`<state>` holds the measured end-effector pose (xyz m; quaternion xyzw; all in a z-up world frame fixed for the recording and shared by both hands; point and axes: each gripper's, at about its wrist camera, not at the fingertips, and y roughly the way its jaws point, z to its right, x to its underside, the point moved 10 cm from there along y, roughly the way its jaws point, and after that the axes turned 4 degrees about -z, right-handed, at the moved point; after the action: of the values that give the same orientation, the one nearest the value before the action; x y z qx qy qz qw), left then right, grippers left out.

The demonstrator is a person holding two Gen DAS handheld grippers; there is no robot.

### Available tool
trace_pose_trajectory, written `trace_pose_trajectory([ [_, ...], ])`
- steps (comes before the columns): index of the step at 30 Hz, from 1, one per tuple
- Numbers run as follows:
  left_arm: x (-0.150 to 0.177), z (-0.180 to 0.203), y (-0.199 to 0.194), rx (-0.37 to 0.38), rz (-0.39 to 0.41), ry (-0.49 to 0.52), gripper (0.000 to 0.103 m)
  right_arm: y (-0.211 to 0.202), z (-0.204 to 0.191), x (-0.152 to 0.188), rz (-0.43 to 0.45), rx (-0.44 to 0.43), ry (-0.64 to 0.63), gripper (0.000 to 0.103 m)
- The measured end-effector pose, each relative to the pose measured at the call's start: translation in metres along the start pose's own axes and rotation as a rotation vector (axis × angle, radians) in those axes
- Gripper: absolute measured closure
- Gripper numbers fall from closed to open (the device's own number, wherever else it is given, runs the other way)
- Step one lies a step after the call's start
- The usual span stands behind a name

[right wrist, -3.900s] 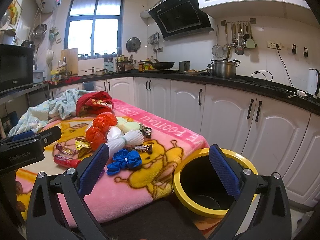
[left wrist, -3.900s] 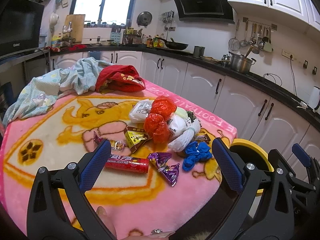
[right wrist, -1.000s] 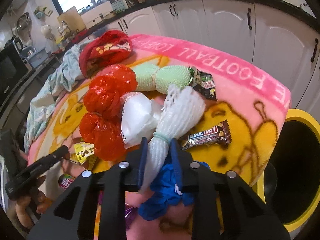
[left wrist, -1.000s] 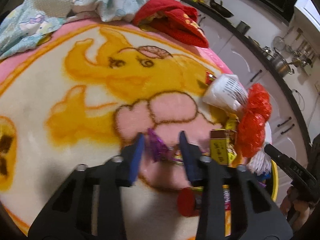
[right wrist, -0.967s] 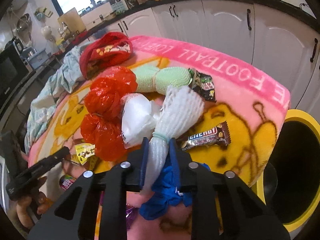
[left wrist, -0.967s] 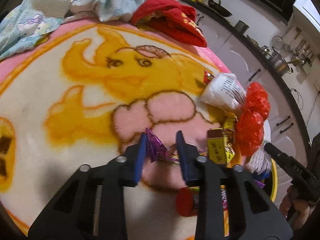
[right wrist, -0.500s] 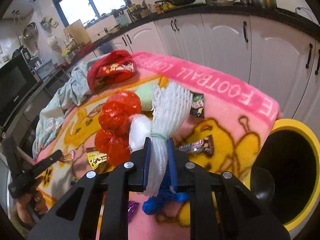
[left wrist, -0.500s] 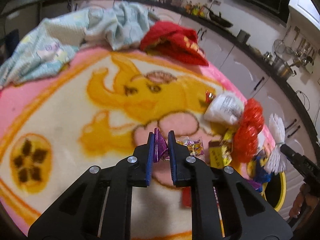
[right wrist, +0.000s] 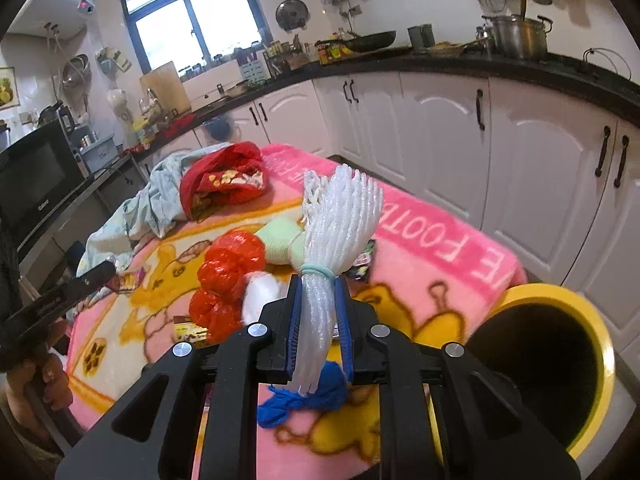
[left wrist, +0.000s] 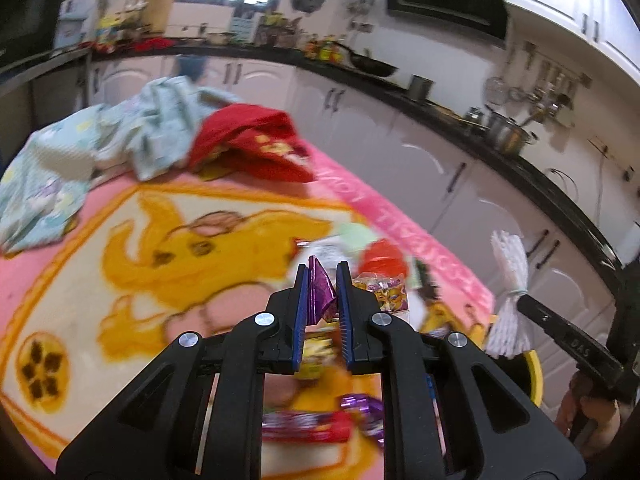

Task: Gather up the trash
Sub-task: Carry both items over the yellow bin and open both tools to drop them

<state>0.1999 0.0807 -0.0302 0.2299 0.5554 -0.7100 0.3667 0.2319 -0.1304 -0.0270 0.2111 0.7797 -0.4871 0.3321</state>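
Foam net (right wrist: pixel 340 216) upright in right gripper (right wrist: pixel 320 300)

Pink cartoon blanket strewn with bright wrappers

The fleece blanket (right wrist: pixel 460 264) is pink with a yellow-orange cartoon figure and white lettering; a shiny purple foil wrapper (left wrist: pixel 320 294) sits between blue pads (left wrist: pixel 301 308), a white foam net sleeve (right wrist: pixel 336 220) carries a pale teal band, beside red crinkled plastic bags (right wrist: pixel 228 268), a blue crumpled bag (right wrist: pixel 316 396) and a yellow-rimmed black bin (right wrist: pixel 560 364).
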Motion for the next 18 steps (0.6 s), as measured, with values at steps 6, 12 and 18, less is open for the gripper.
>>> trace_pose_trajectory([
  [6,0.0,0.056,0.015,0.065,-0.012,0.067,0.094,-0.022,0.027,-0.002,0.034,0.046,-0.002,0.087],
  [12,0.007,0.104,0.033,0.115,-0.039,0.131,0.094,-0.044,0.062,0.001,0.066,0.109,0.005,0.087],
  [18,0.021,0.156,0.05,0.171,-0.073,0.198,0.094,-0.059,0.1,0.01,0.078,0.167,0.042,0.087],
])
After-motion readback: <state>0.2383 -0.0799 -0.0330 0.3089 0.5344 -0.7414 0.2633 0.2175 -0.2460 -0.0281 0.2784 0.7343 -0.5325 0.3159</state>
